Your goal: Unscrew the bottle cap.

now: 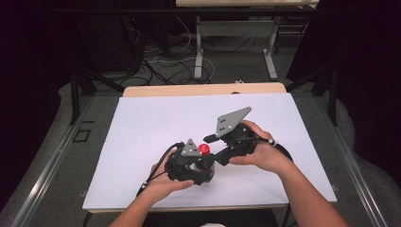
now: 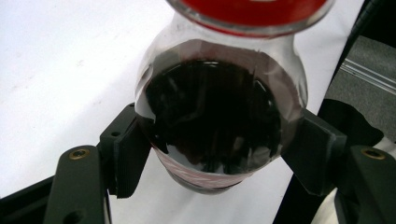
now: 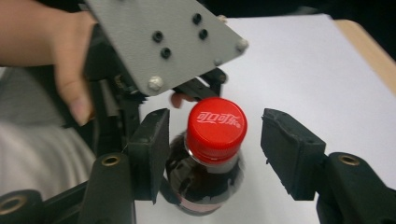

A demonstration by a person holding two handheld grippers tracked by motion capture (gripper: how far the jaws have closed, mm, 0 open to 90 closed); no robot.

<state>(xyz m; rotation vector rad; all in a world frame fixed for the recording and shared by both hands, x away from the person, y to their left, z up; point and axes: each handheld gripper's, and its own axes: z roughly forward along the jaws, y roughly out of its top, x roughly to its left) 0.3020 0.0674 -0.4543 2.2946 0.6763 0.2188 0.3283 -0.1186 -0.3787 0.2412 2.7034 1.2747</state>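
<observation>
Bottle [image 3: 205, 186]: dark drink, red cap [image 3: 216, 127], between both grippers.
Left hand-held gripper [image 2: 219, 154]: squeezing bottle's body.
Right hand-held gripper [image 3: 212, 149]: wide apart around cap, not touching.

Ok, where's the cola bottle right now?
The cola bottle stands near the white table's front middle, clamped by the left gripper, its red cap between the right gripper's open jaws.

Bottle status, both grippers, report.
Left gripper shut on bottle body. Right gripper open, jaws either side of red cap, not touching. Nothing in the way.
</observation>
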